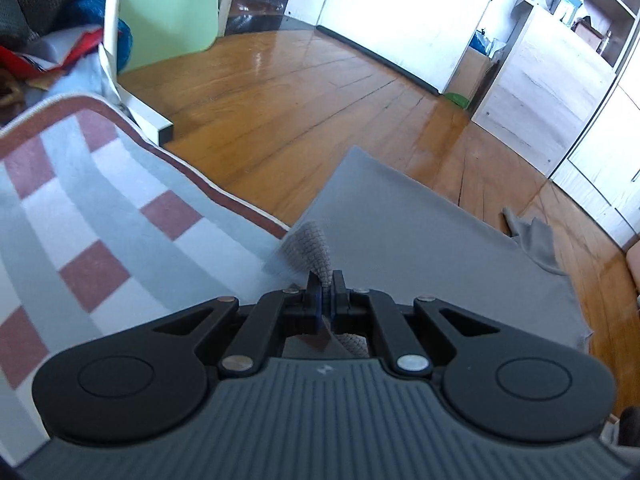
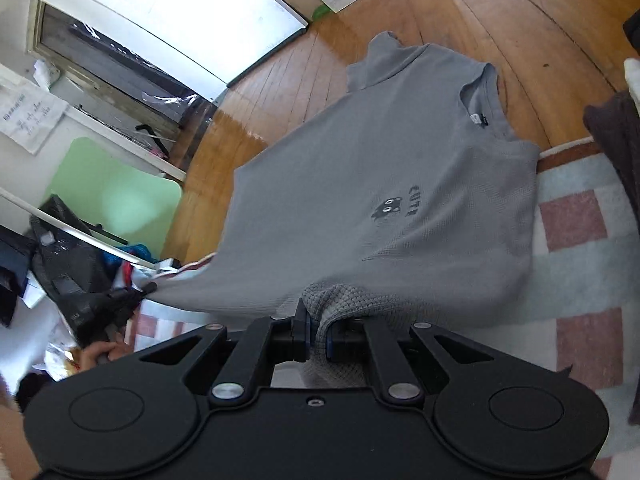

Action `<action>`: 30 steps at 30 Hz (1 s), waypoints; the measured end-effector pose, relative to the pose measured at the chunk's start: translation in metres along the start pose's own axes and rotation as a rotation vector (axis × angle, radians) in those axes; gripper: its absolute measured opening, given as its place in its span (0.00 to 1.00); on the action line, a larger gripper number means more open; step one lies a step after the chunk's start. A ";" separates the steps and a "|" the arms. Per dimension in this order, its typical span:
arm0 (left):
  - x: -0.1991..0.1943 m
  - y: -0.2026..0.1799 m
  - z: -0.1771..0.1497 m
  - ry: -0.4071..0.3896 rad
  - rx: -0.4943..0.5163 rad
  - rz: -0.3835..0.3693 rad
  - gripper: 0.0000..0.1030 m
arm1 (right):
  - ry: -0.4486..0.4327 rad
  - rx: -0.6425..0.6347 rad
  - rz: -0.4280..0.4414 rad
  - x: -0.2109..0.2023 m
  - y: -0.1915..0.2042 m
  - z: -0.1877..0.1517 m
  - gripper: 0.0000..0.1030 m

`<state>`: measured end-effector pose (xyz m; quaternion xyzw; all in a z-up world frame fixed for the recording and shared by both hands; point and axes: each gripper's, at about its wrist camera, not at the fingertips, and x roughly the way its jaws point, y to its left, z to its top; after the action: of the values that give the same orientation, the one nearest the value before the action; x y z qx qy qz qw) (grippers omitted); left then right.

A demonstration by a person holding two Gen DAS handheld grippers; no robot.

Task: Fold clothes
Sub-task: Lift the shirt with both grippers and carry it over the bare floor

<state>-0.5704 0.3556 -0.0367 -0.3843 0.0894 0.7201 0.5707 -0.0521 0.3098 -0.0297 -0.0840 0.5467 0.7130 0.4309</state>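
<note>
Glossy orange-brown wooden plank floor (image 1: 304, 92), with a checked rug in pale grey, white and dusty-red squares (image 1: 80, 216) laid over part of it. White wall panels and open shelving at the back, a pale green board (image 1: 172, 4) leaning behind a white frame.

Grey waffle-knit sleeveless T-shirt with a small black cat print and lettering on the chest (image 2: 400, 184): spread out, partly on the rug, partly over the bare floor. Collar end is far from me, hem end near me. One shoulder edge sticks out past the far corner in the left wrist view (image 1: 532, 240).

My left gripper (image 1: 326, 292): jaws together, clamped on a bunched fold of the shirt's hem; the textured knit pokes up between them. Fabric beyond it runs flat and taut.

My right gripper (image 2: 318, 326): jaws also closed on a thick bunch of the same hem, knit bulging out above and below the pinch.

In the right wrist view the left gripper shows at the lower left, pinching the other hem corner, with a hand (image 2: 102, 350) on its handle. Hem is stretched between the two grips.

Clutter at left: black plastic bag (image 2: 68, 256), blue and red fabric (image 1: 92, 4). Dark cloth (image 2: 616, 144) at the right edge.
</note>
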 end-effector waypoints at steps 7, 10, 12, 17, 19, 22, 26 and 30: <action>-0.062 0.012 -0.006 -0.039 0.013 -0.021 0.03 | 0.016 0.036 0.109 -0.031 0.001 -0.017 0.09; -0.088 0.013 -0.012 -0.018 0.080 -0.005 0.03 | 0.021 0.087 0.156 -0.047 -0.007 -0.034 0.09; -0.099 0.013 -0.016 0.003 0.102 -0.009 0.03 | 0.029 0.137 0.182 -0.056 -0.016 -0.045 0.09; -0.077 0.013 -0.017 0.064 0.084 0.005 0.03 | 0.008 0.207 0.188 -0.053 -0.037 -0.041 0.09; -0.057 0.013 -0.012 0.092 0.044 -0.005 0.03 | -0.001 0.228 0.183 -0.039 -0.045 -0.029 0.09; -0.027 0.009 0.002 0.113 0.006 -0.002 0.03 | -0.013 0.244 0.166 -0.010 -0.046 0.011 0.09; 0.006 -0.023 0.032 0.045 0.112 -0.002 0.03 | -0.002 0.216 0.120 0.017 -0.027 0.080 0.09; 0.053 -0.042 0.051 0.026 0.127 0.019 0.03 | 0.024 0.034 0.035 0.048 0.012 0.155 0.09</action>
<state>-0.5585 0.4388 -0.0231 -0.3557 0.1459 0.7135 0.5857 -0.0354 0.4663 0.0110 -0.0758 0.5654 0.7098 0.4132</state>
